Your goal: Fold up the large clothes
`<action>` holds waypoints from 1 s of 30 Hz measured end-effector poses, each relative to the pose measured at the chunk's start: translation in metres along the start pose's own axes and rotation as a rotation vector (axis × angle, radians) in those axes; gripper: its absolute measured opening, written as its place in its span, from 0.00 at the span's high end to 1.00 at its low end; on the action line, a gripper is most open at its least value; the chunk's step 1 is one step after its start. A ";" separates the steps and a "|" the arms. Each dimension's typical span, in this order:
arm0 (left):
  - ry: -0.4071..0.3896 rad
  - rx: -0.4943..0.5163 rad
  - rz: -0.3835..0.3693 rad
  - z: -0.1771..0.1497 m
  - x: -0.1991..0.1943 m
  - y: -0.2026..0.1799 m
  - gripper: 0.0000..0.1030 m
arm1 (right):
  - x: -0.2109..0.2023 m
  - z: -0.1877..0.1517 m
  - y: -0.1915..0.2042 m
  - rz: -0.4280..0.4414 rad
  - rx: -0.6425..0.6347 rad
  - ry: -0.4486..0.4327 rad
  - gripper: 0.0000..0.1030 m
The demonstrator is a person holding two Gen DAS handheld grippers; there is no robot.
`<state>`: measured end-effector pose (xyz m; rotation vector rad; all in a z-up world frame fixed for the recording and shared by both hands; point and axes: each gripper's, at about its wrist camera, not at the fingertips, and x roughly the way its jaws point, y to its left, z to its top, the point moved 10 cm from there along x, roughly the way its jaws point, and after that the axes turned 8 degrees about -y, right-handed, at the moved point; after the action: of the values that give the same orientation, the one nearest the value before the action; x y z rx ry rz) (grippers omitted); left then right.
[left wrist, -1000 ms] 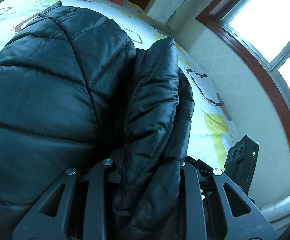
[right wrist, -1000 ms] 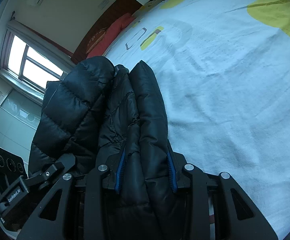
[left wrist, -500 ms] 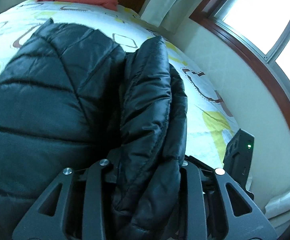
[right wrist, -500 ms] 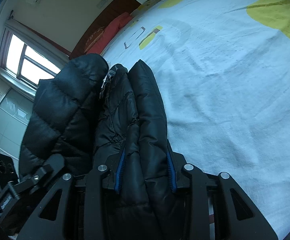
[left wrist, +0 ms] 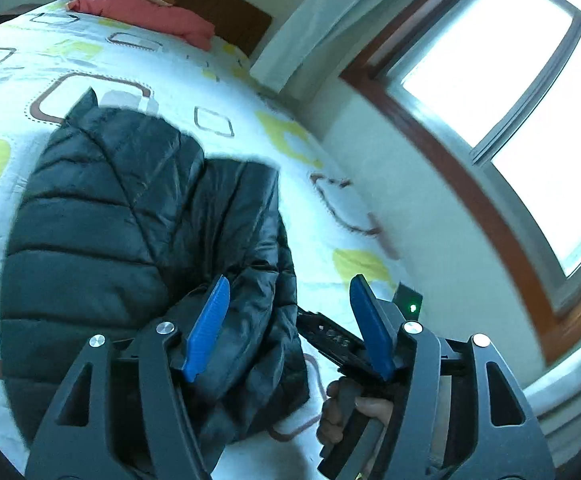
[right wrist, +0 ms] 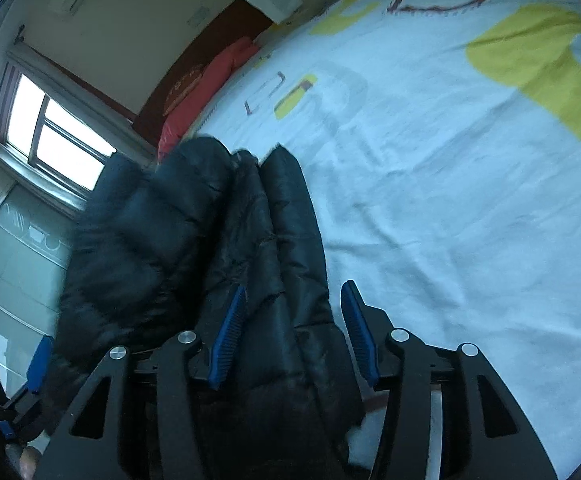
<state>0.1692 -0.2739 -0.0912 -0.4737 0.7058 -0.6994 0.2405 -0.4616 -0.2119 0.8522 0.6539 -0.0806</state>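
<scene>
Both grippers have just been opening off the black quilted puffer jacket — left gripper clear, right gripper loosely straddling 1 edge. Jacket lies bundled on patterned white bedsheet — fold apparently laid, tidying maybe left.

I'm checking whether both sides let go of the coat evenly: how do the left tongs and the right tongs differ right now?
The left tongs gape wider than the right tongs. The black puffer jacket lies against only one left pad, leaving an open gap on the other side; in the right tongs a jacket fold fills most of the gap between the pads. Shared: both have just been opening, neither clamps the jacket, and both have blue pads.
</scene>
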 end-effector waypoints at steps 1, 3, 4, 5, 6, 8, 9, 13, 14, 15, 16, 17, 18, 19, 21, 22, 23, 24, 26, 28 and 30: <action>-0.030 -0.011 0.010 0.007 -0.011 0.006 0.34 | -0.007 0.003 0.005 0.010 0.002 -0.014 0.51; -0.091 -0.037 0.040 0.022 -0.028 0.025 0.32 | -0.018 0.010 0.017 0.041 0.008 -0.036 0.49; -0.108 -0.047 0.059 0.024 -0.032 0.036 0.31 | -0.021 0.011 0.025 0.057 0.015 -0.045 0.42; -0.121 -0.061 0.083 0.027 -0.036 0.048 0.31 | -0.025 0.014 0.037 0.087 0.026 -0.054 0.37; -0.135 -0.097 0.113 0.031 -0.040 0.066 0.30 | -0.024 0.015 0.045 0.106 0.028 -0.053 0.36; -0.141 -0.164 0.135 0.033 -0.044 0.094 0.30 | -0.018 0.014 0.064 0.128 0.014 -0.033 0.33; -0.137 -0.184 0.145 0.031 -0.046 0.104 0.30 | -0.013 0.013 0.071 0.129 0.005 -0.022 0.33; -0.119 -0.267 0.205 0.019 -0.044 0.148 0.30 | 0.007 0.007 0.092 0.117 -0.036 0.013 0.33; -0.115 -0.278 0.213 0.016 -0.044 0.155 0.30 | 0.013 0.005 0.093 0.101 -0.048 0.023 0.33; -0.109 -0.290 0.221 0.012 -0.042 0.163 0.30 | 0.017 0.003 0.093 0.083 -0.056 0.031 0.33; -0.102 -0.300 0.223 0.013 -0.039 0.167 0.30 | 0.023 0.000 0.091 0.061 -0.068 0.052 0.33; -0.095 -0.313 0.225 0.010 -0.038 0.171 0.30 | 0.026 -0.002 0.089 0.042 -0.083 0.067 0.45; -0.092 -0.322 0.230 0.006 -0.039 0.174 0.29 | 0.028 -0.001 0.086 0.034 -0.102 0.077 0.58; -0.091 -0.331 0.229 0.009 -0.036 0.175 0.29 | 0.028 -0.001 0.086 0.035 -0.107 0.078 0.70; -0.088 -0.330 0.217 0.008 -0.037 0.174 0.28 | 0.023 0.005 0.080 0.034 -0.104 0.064 0.78; -0.084 -0.322 0.214 0.008 -0.037 0.172 0.26 | 0.022 0.008 0.075 0.030 -0.099 0.052 0.81; -0.080 -0.314 0.209 0.007 -0.035 0.170 0.24 | 0.020 0.012 0.069 0.024 -0.088 0.041 0.82; -0.076 -0.309 0.203 0.007 -0.034 0.171 0.23 | 0.020 0.012 0.063 0.019 -0.079 0.040 0.82; -0.048 -0.289 0.200 0.001 -0.026 0.169 0.23 | 0.021 0.011 0.048 0.014 -0.057 0.049 0.82; -0.020 -0.276 0.209 -0.007 -0.016 0.171 0.23 | 0.025 0.008 0.031 0.017 -0.032 0.062 0.82; 0.005 -0.277 0.198 -0.016 -0.007 0.172 0.22 | 0.029 0.005 0.020 0.029 -0.020 0.074 0.82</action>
<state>0.2253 -0.1545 -0.2032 -0.6459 0.8464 -0.4180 0.2728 -0.4464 -0.2127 0.8485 0.7104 -0.0170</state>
